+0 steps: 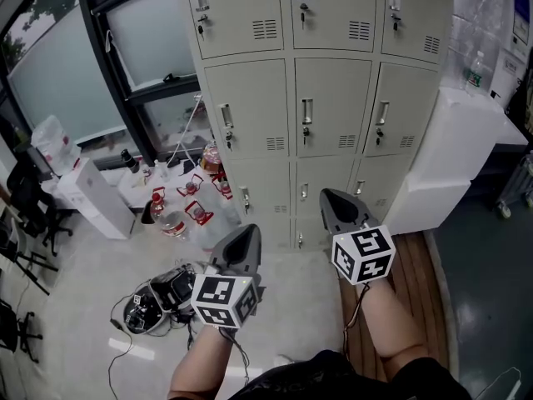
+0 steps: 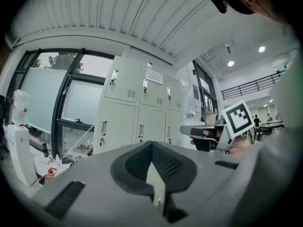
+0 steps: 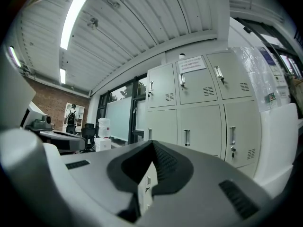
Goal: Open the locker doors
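My left hand-held gripper (image 1: pixel 248 232) and right hand-held gripper (image 1: pixel 326 196) are closed and empty, so I'd open one before hooking a pale grey metal locker door (image 1: pixel 335 82) by its upright silver handle (image 1: pixel 306 112).

both bare forearms (image 1: pixel 385 327) reach forward side by side. the left tongs (image 1: pixel 247 233) and the right tongs (image 1: pixel 329 197) point ahead, each with its jaws pressed together, the right slightly farther forward.

Head view steeply down, all facing — lockers (image 1: pixel 333 98)

The top row of lockers (image 1: pixel 329 15) runs off the upper edge.
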Available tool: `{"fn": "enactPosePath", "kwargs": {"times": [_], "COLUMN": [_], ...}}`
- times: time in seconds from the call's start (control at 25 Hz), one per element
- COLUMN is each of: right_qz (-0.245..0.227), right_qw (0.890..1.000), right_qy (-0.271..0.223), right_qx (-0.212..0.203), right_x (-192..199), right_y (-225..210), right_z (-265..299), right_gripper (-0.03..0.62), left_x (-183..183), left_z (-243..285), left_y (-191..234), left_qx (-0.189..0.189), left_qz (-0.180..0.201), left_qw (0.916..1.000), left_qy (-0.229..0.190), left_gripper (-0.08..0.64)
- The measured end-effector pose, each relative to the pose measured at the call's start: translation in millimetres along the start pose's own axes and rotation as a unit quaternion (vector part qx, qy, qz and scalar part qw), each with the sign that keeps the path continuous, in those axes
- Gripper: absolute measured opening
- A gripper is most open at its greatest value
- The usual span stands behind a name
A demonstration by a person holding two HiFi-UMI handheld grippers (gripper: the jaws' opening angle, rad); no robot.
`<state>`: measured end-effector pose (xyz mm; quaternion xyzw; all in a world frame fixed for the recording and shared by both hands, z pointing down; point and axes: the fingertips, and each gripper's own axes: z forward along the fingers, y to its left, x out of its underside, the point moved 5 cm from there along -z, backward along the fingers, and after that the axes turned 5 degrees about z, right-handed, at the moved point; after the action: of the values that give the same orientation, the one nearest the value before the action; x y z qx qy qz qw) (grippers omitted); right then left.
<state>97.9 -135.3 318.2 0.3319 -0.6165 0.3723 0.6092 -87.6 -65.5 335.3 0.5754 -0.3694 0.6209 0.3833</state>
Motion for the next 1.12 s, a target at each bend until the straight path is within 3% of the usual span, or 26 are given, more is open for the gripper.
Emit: {"fn": "enactPosePath", "kwargs": {"times": [0.24, 0.48, 1.12], "right_qz": [-0.007, -0.006, -0.001], "right_qw": [1.0, 1.0, 0.999], "right_qy": [0.0, 0.002, 0.028], "right_qx": [-0.006, -0.009, -0.043], "right_x": [-3, -1, 22], "right_y": [0, -27, -146], "right_z": [24, 64, 223], "right_gripper": [0.0, 0.0, 0.0], "left_x": [-1, 0, 5], "left_z": [13, 53, 236], "left_y": [13, 23, 60], "left_qx": [-0.001, -0.005, -0.028], "left_qz": [-0.004, 0.0, -0.017], "left_qw": [1.0, 1.0, 0.9995], "left_qy": [-0.001, -0.004, 0.002], "left_gripper": [-0.002, -0.002, -0.002]}}
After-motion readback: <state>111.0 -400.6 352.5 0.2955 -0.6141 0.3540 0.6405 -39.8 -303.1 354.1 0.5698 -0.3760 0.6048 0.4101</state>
